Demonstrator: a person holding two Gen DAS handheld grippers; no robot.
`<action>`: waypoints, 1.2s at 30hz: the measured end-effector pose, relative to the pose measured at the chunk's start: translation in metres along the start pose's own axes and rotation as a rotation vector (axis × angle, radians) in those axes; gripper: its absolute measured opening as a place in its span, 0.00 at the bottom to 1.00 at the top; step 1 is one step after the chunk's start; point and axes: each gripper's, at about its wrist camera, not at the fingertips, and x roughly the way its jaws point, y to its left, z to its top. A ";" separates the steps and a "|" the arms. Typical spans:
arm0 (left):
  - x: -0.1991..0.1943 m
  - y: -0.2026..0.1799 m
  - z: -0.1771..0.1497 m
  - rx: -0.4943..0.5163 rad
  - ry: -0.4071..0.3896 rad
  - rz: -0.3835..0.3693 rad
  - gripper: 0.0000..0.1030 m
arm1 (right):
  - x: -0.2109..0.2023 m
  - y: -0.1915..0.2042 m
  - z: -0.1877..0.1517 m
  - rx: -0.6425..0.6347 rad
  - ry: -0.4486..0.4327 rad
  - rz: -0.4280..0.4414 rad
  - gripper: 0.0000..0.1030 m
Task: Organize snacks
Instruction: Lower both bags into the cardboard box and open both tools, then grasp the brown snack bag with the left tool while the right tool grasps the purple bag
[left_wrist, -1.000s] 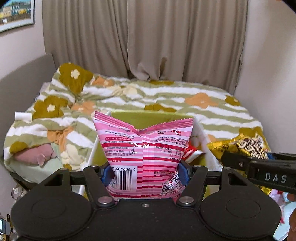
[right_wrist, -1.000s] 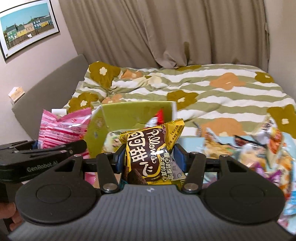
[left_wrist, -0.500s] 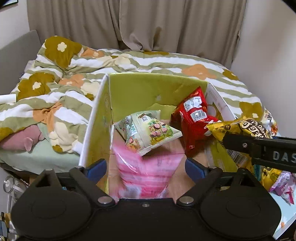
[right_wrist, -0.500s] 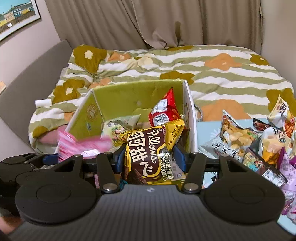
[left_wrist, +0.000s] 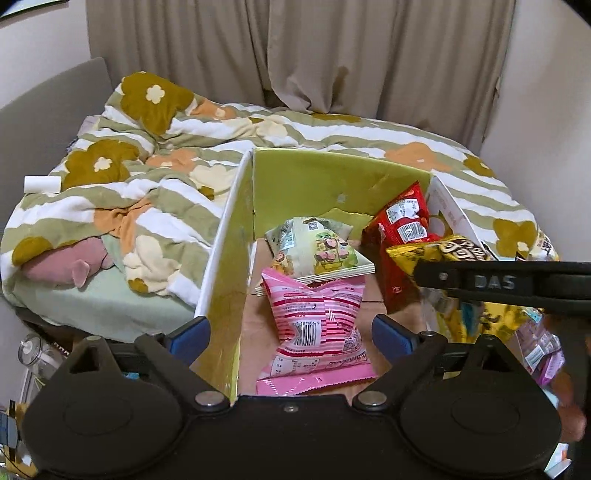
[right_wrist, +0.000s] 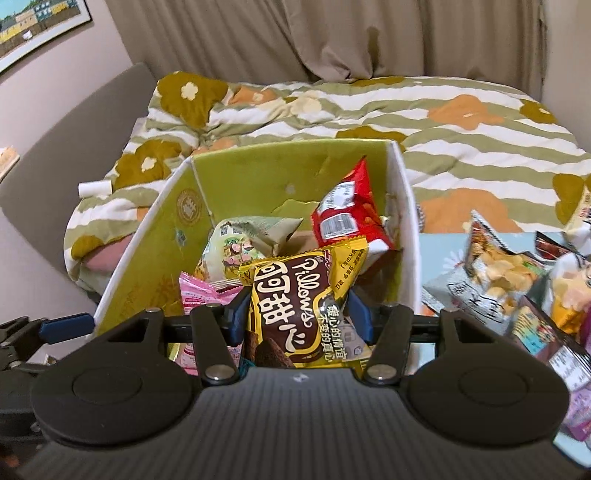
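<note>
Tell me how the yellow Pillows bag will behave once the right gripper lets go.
The yellow bag looks puffy and light, creasing where the right gripper pinches it, so it is probably floppy. Its glossy film likely slides. Released, it would probably flop into the box.

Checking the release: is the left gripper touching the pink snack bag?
Apart. The left wrist view shows the left gripper open, clear gaps between both blue pads and the pink snack bag lying in the box.

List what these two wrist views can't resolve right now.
- Pink packet: lower edge hidden behind the left gripper body, left view.
- Yellow Pillows bag: bottom hidden by the right gripper, right view.
- Box floor: covered by packets.
- Barcodes: too small.
</note>
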 end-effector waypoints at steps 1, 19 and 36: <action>0.000 0.000 0.000 -0.001 -0.003 0.005 0.94 | 0.003 0.000 0.000 -0.006 0.001 0.003 0.69; 0.000 -0.005 -0.001 -0.001 -0.012 0.049 0.94 | -0.009 -0.007 -0.005 -0.037 -0.092 0.075 1.00; -0.036 -0.035 0.006 0.097 -0.137 -0.122 0.94 | -0.098 -0.024 -0.011 0.018 -0.206 -0.049 1.00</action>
